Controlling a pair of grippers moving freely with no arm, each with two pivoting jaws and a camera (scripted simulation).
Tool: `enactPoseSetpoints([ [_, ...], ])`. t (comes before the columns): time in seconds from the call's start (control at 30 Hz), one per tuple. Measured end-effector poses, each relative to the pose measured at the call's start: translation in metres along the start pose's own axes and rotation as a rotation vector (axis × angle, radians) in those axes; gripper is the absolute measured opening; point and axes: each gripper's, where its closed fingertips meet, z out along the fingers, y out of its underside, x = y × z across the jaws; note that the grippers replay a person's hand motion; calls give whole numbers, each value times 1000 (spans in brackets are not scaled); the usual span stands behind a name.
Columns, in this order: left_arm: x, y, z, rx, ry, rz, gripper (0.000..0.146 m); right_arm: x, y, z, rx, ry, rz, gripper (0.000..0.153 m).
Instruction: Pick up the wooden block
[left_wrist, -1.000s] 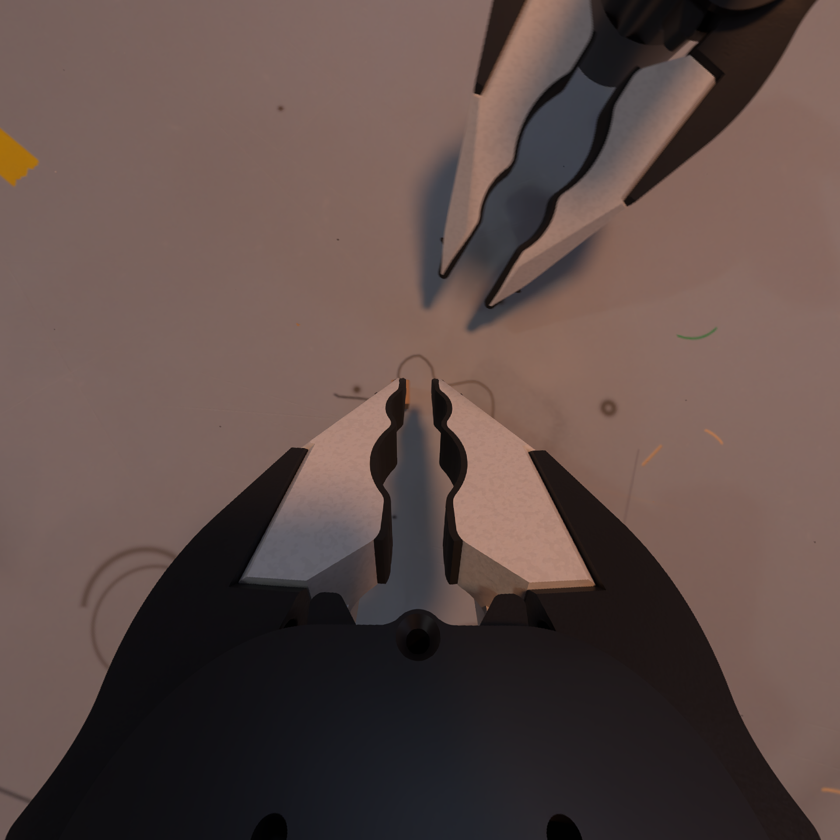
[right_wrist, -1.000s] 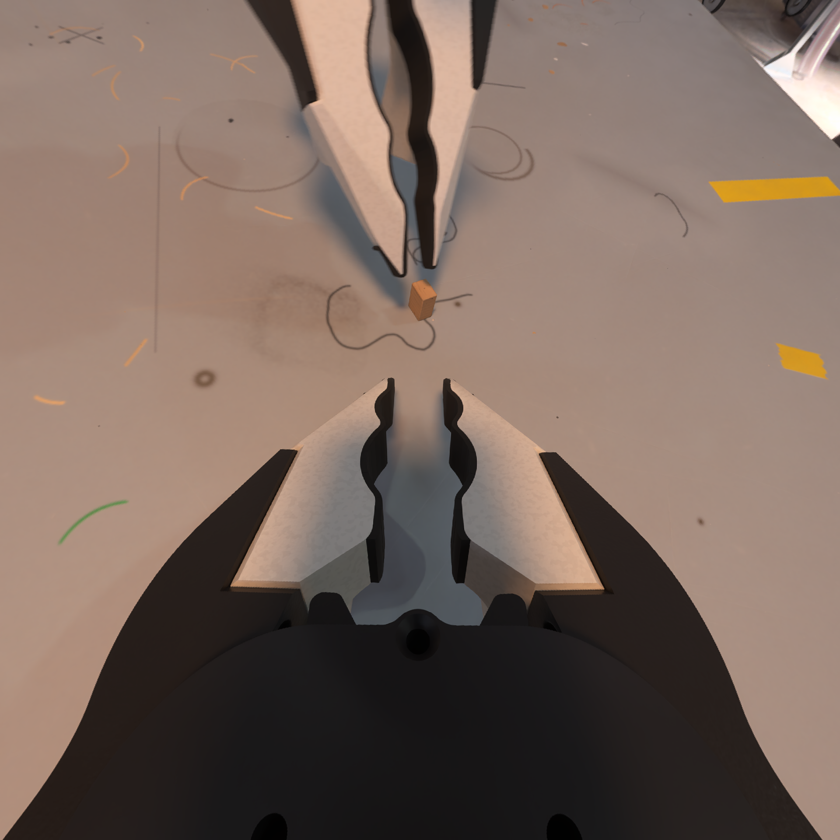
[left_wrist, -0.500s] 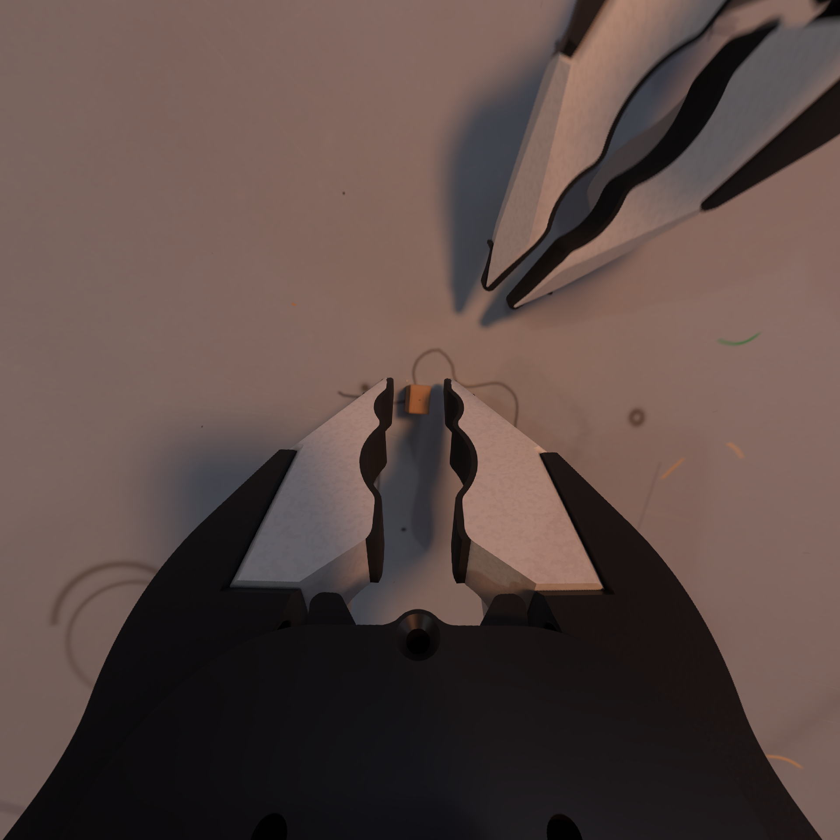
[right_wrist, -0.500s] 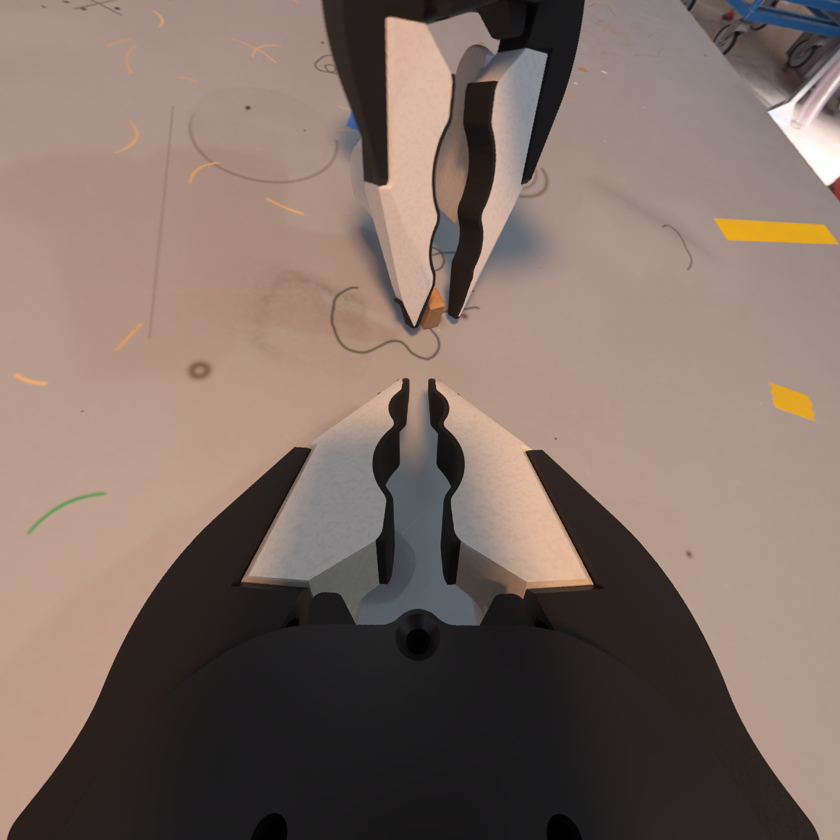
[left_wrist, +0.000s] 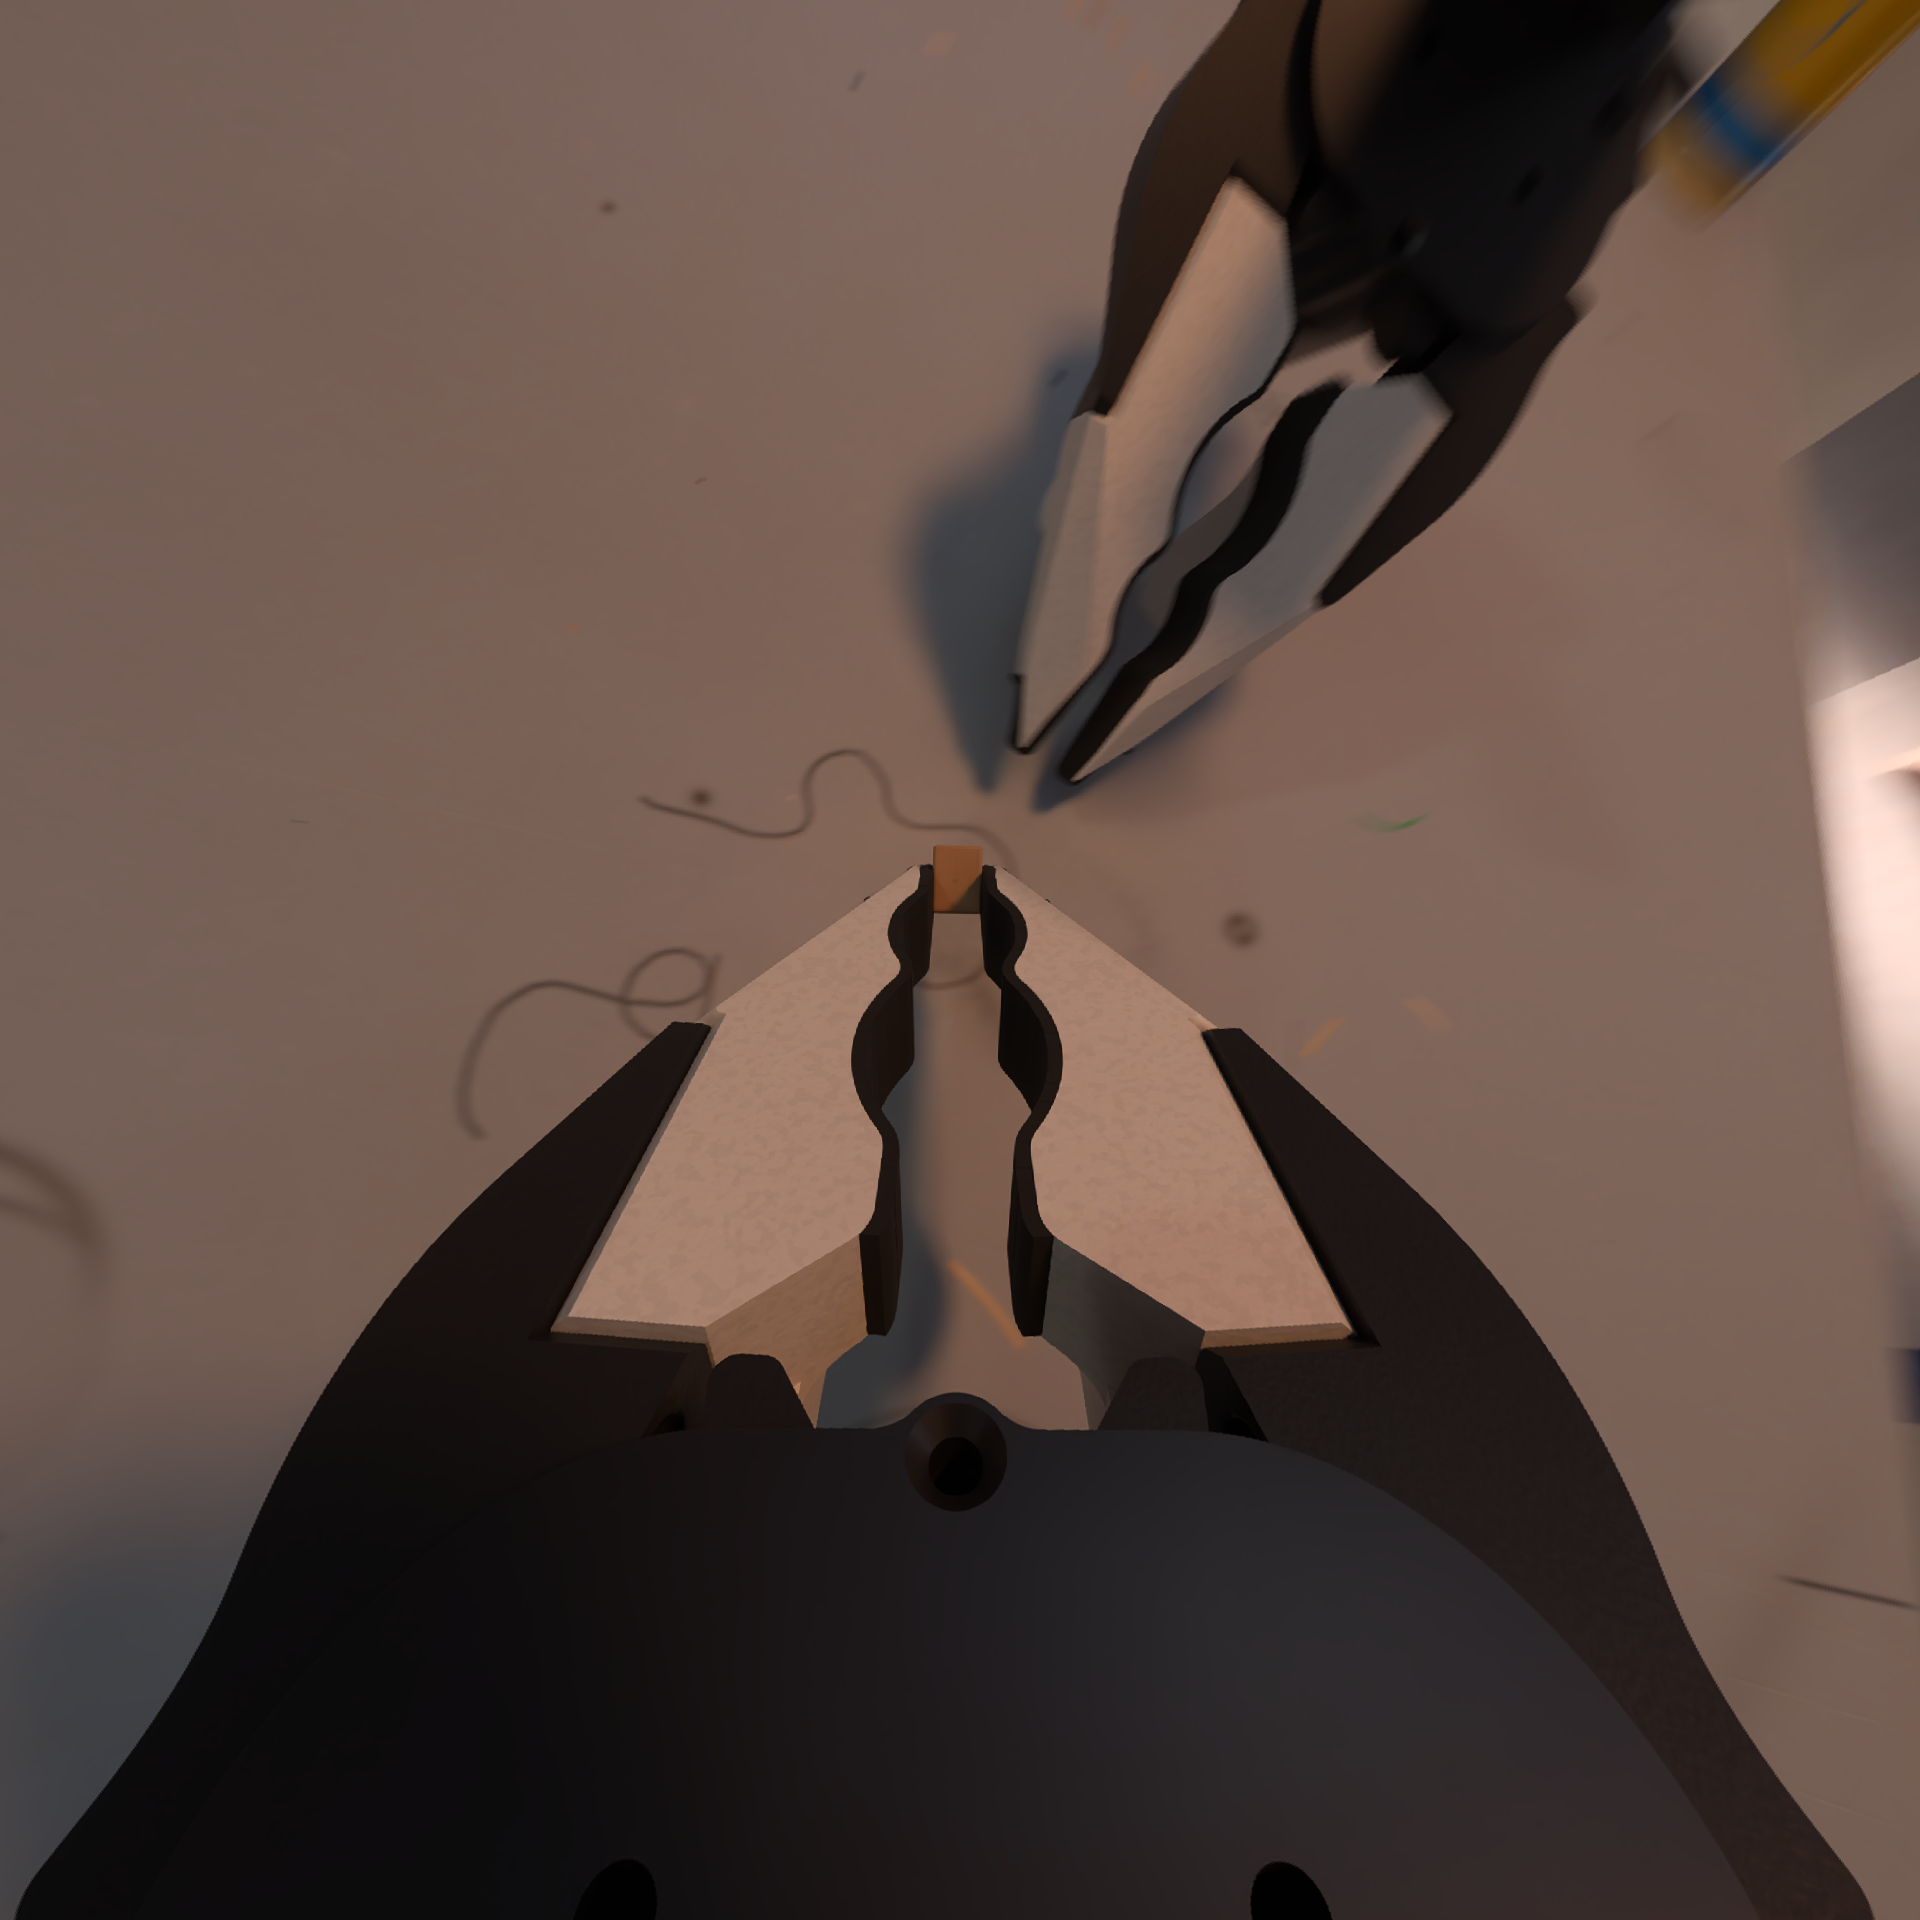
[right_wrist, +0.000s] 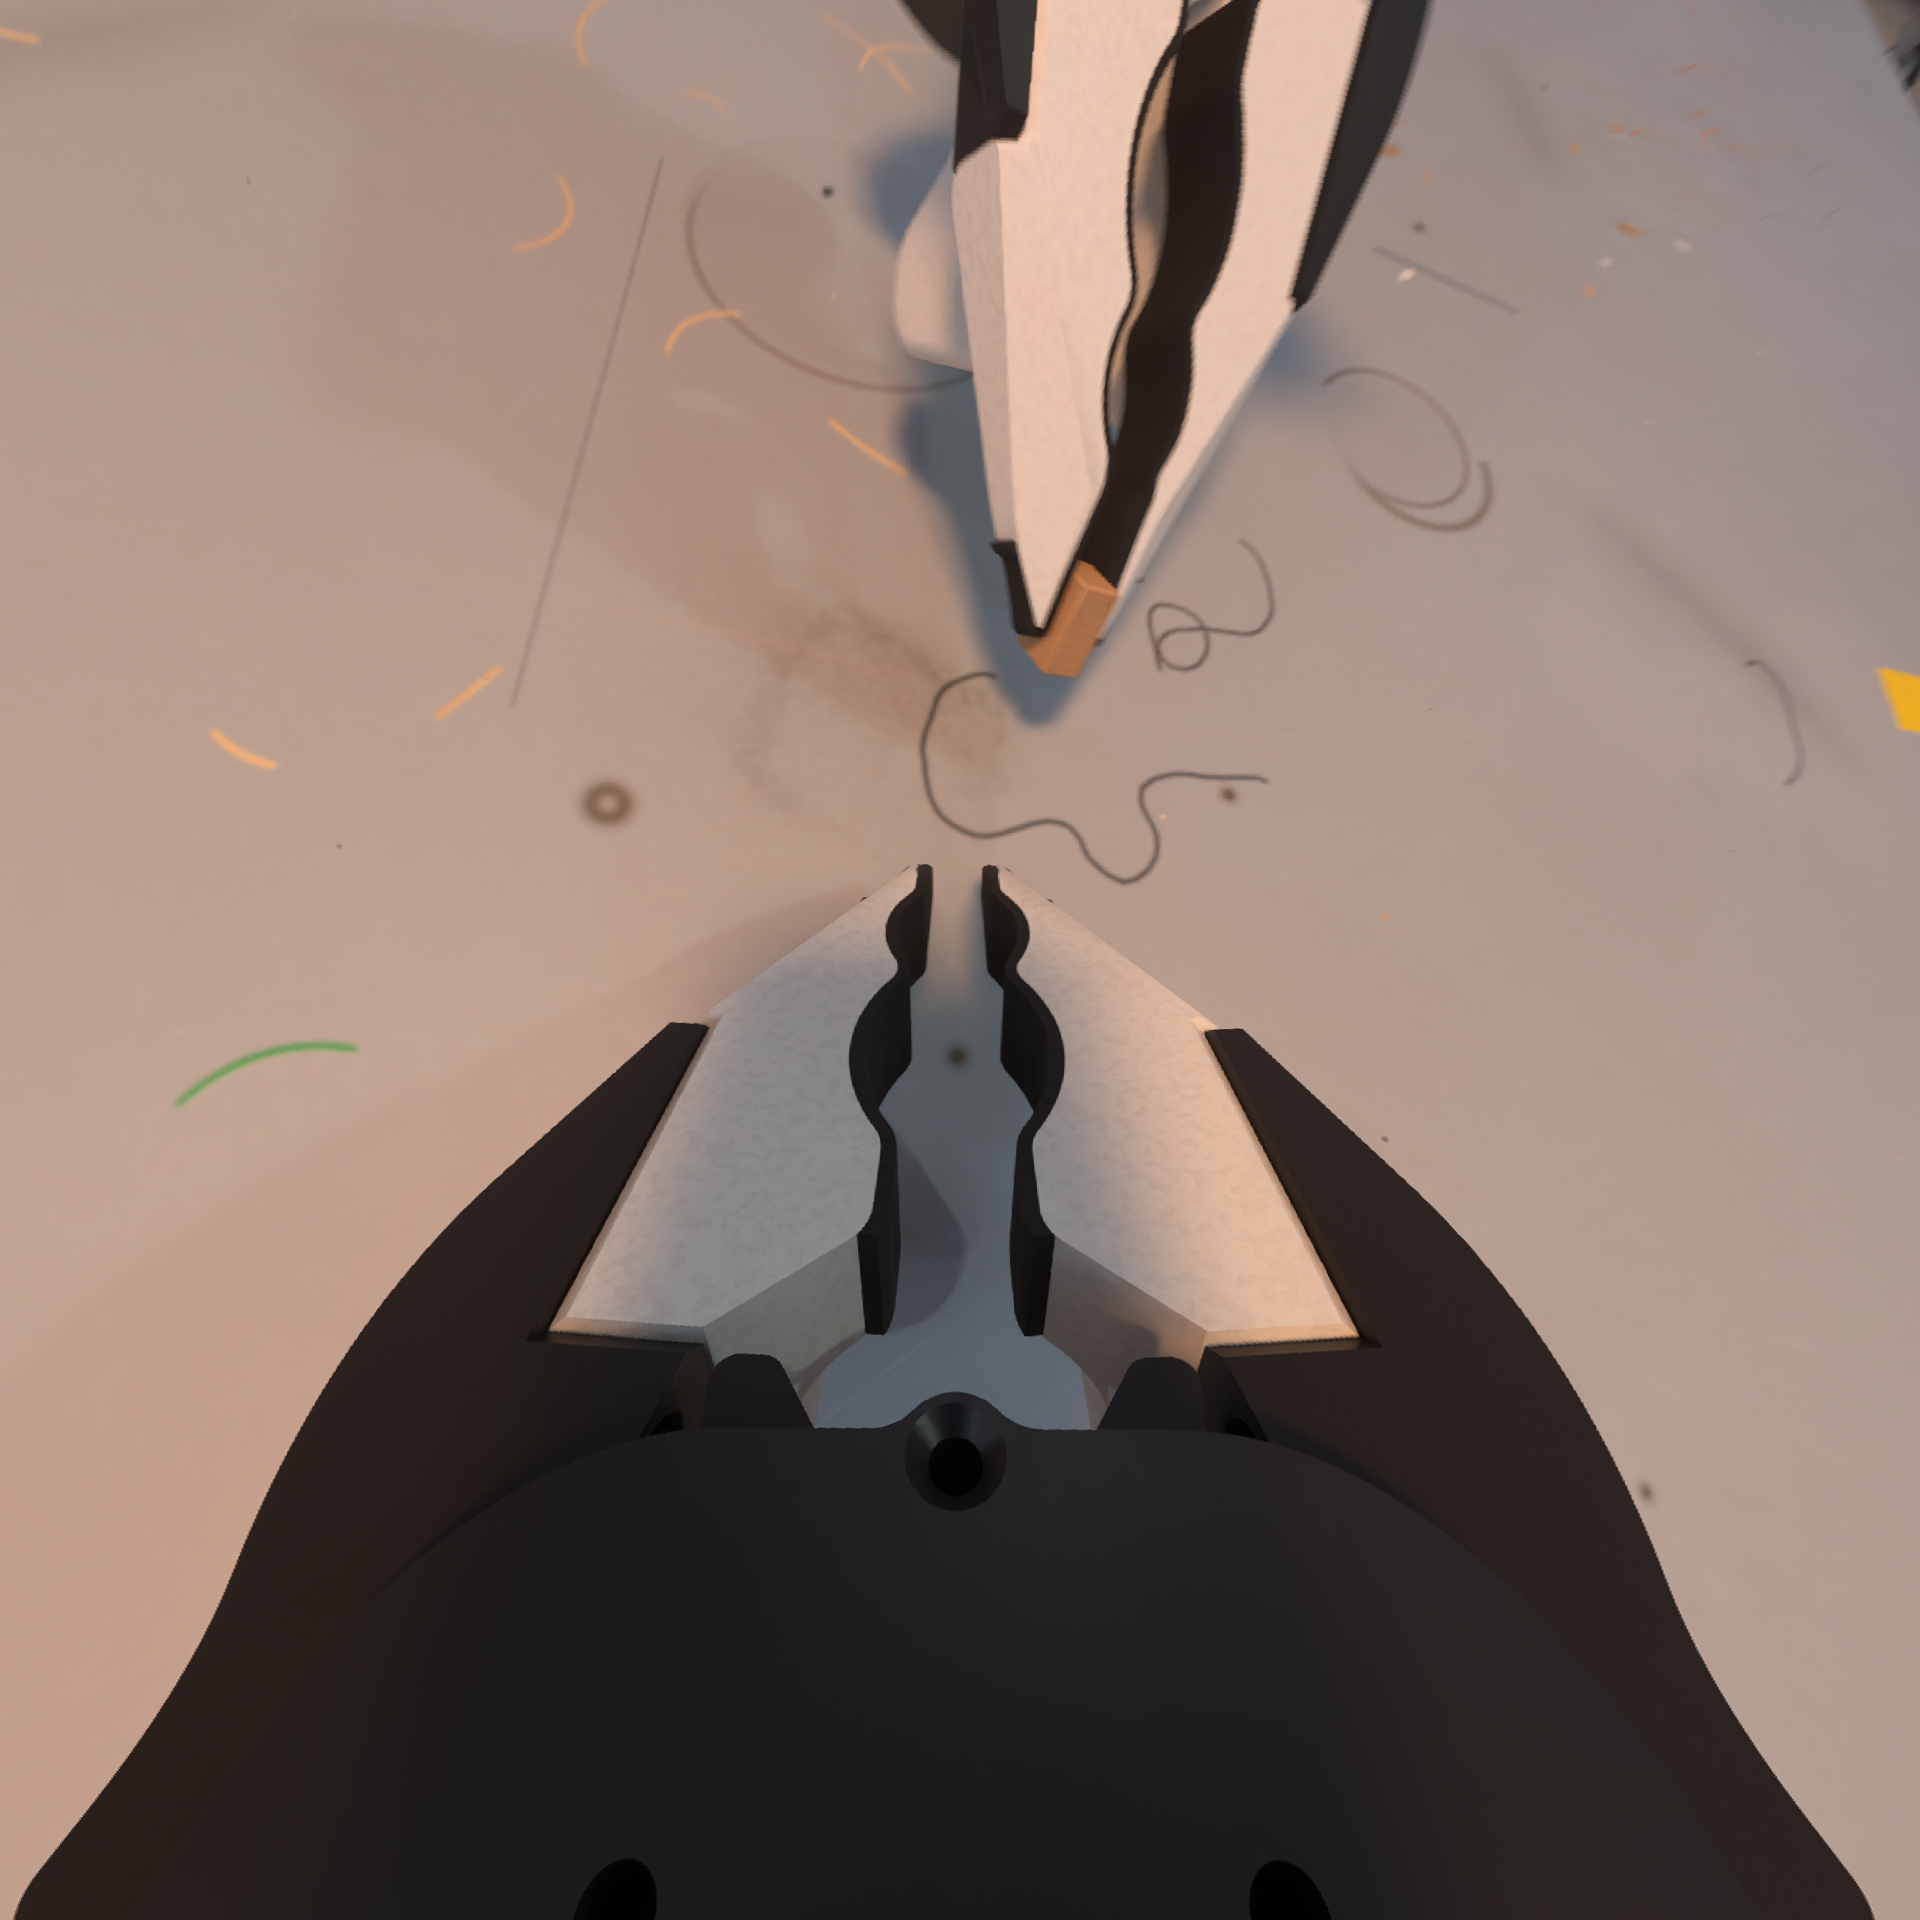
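The small wooden block (left_wrist: 956, 878) is pinched between the fingertips of my left gripper (left_wrist: 956, 875), which is shut on it. In the right wrist view the left gripper (right_wrist: 1062, 615) points down and holds the block (right_wrist: 1070, 629) just above the table, with its shadow beneath. My right gripper (right_wrist: 956, 875) is nearly closed with a narrow gap and holds nothing. It hovers a short way in front of the block. In the left wrist view the right gripper (left_wrist: 1044, 758) shows at the upper right, with its tips close to the block.
The grey table (right_wrist: 416, 883) bears pen scribbles, orange and green marks and a dark squiggle (right_wrist: 1039, 821). Yellow tape (right_wrist: 1903, 696) lies at the right edge. A pale bright surface (left_wrist: 1860, 748) shows at the far right of the left wrist view.
My left gripper has closed on the block and raised it off the table. My right gripper has narrowed its gap and stayed empty.
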Motion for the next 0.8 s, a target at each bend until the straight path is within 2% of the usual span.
enactPoseSetpoints([
  [0.1,22,-12,-11,121,246,-155,8,15,-17,-16,76,100,21,19],
  [0.17,33,-21,-17,198,400,-243,8,26,-42,-29,252,165,82,25],
  [0.27,49,-32,-26,259,609,-342,8,23,-76,-46,540,61,210,29],
  [0.37,63,-38,-35,290,778,-381,8,18,-85,-57,627,24,180,27],
  [0.57,82,-36,-34,217,924,-393,8,0,-86,-58,583,-10,-40,27],
  [0.7,84,-36,-33,191,947,-381,8,-10,-86,-53,571,-89,-57,21],
  [0.8,81,-38,-33,197,915,-346,8,-9,-86,-55,591,-81,-50,15],
])
